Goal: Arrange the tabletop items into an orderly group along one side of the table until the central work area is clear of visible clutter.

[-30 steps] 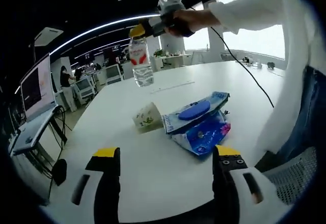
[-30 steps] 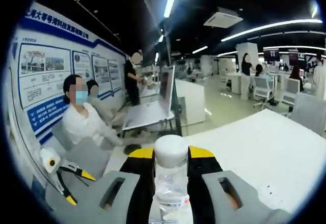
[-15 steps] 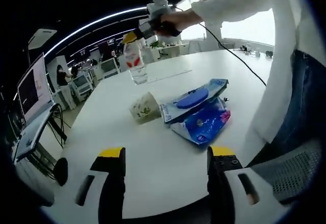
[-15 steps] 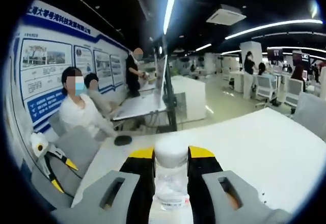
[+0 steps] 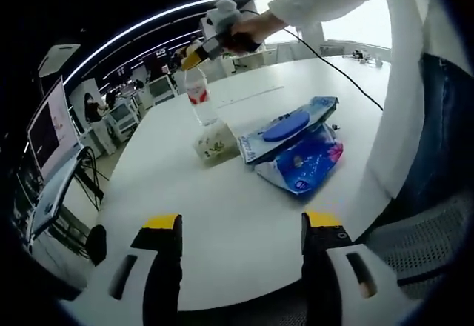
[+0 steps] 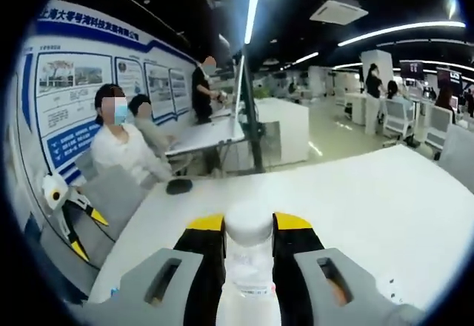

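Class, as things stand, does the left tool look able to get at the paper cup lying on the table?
Probably yes. The left tool is open and empty, and bare table lies between it and the paper cup. The water bottle stands beyond the cup, the blue packets beside it.

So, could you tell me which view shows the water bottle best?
The left gripper view: the whole water bottle hangs from the right gripper beside the paper cup. The right gripper view gives just its white cap between the jaws.

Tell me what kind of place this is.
Probably an open-plan office: a white table, rows of desks with chairs, a monitor on a stand, wall posters and ceiling strip lights.
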Tool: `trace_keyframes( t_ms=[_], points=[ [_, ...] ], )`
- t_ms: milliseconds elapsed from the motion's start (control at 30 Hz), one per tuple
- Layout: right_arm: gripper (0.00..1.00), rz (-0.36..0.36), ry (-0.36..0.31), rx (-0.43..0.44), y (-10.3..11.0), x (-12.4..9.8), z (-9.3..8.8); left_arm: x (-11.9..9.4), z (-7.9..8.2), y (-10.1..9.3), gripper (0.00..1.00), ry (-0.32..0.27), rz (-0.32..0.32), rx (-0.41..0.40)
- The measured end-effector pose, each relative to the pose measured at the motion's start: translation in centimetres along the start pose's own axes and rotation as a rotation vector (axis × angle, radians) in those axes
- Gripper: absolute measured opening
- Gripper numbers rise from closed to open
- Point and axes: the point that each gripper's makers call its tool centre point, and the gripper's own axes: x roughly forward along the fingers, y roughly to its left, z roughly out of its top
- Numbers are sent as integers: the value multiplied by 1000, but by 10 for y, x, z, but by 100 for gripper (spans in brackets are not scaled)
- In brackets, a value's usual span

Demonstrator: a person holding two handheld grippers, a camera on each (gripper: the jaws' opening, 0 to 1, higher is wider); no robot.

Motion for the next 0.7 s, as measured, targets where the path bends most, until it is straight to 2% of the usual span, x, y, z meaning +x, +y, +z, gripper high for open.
trace_keyframes(
  t_ms=[133, 167, 200, 400, 700],
  points=[
    [21, 0, 17, -8, -3, 2, -10, 1, -6, -2, 64, 26, -8, 13],
    [21, 1, 22, -4, -3, 4, -13, 2, -12, -4, 64, 63, -20, 21],
    [21, 7, 29, -12, -2, 4, -15, 3, -14, -5, 63, 70, -22, 23],
    [20, 21, 65, -37, -3, 8, -28, 3, -13, -4, 63, 66, -16, 42],
    [19, 23, 59, -68, -3, 7, -21, 3, -17, -4, 63, 82, -13, 52]
  ],
)
